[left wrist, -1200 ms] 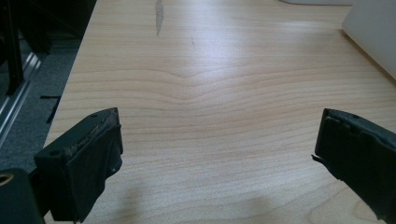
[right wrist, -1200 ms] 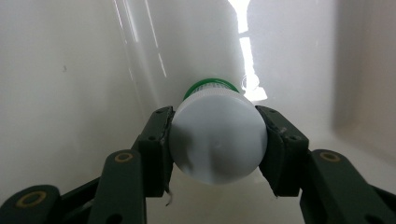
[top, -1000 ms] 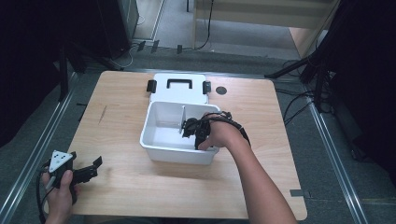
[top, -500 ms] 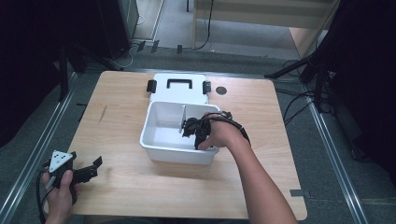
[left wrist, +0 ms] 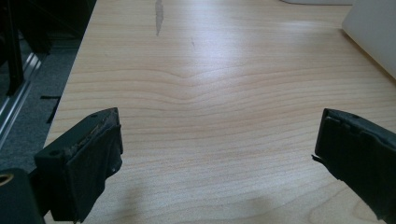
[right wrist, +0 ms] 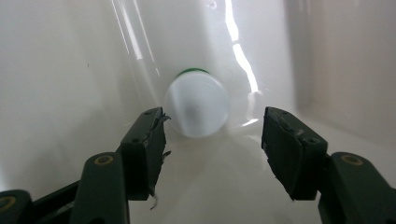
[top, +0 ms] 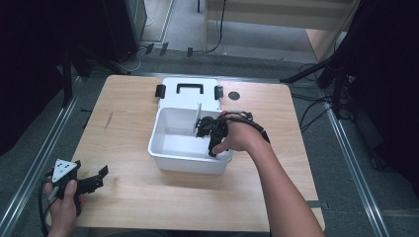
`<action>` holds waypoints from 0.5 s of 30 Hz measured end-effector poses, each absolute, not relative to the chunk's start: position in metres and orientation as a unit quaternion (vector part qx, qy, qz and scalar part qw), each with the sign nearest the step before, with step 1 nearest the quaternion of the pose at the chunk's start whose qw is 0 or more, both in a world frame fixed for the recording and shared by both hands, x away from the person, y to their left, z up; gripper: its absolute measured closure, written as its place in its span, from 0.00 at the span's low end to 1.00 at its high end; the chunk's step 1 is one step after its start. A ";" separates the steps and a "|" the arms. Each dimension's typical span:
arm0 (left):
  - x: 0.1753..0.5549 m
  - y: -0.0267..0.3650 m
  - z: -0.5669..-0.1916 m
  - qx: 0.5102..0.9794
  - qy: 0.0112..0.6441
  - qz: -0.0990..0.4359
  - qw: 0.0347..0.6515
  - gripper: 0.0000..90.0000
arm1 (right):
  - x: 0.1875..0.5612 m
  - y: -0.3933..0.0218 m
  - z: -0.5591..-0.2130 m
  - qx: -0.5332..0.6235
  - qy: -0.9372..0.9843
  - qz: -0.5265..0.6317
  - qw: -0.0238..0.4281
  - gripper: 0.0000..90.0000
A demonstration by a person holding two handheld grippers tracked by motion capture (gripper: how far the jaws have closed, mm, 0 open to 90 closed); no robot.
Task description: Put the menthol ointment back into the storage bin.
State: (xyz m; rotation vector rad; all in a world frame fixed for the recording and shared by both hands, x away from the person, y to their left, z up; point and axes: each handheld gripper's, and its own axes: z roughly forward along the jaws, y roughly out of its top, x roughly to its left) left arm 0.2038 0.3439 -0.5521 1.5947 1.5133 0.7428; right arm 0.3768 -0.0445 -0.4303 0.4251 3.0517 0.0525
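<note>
White-capped round container (right wrist: 197,106), with a thin green band showing at its far rim, is lying on the floor of the glossy white plastic bin (top: 163,153), just ahead of the right gripper (right wrist: 212,140) and centred between its two black jaws; those jaws have just been opening and are now standing partly apart, with nothing pinched between the pads and the cap sitting free beyond their tips; by that reading the placing looks done, and pulling the gripper out of the bin is what is left. The bin's walls are shining smooth and hard, with an upright divider beside the gripper. The left gripper (left wrist: 215,154) is resting wide open and empty over the pale, grained wooden table (left wrist: 210,70), well off to the bin's side.
</note>
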 end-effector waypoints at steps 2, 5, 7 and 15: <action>0.204 0.344 -0.552 0.630 0.598 0.294 0.399 0.02 | 0.377 -0.049 -0.423 0.141 0.989 0.020 0.036 0.45; 0.204 0.344 -0.552 0.631 0.597 0.294 0.399 0.02 | 0.376 -0.055 -0.412 0.145 0.988 0.031 0.041 0.44; 0.204 0.344 -0.552 0.631 0.597 0.294 0.398 0.02 | 0.376 -0.057 -0.408 0.142 0.988 0.034 0.045 0.44; 0.204 0.344 -0.552 0.632 0.597 0.293 0.397 0.02 | 0.364 -0.070 -0.376 0.141 0.987 0.057 0.057 0.43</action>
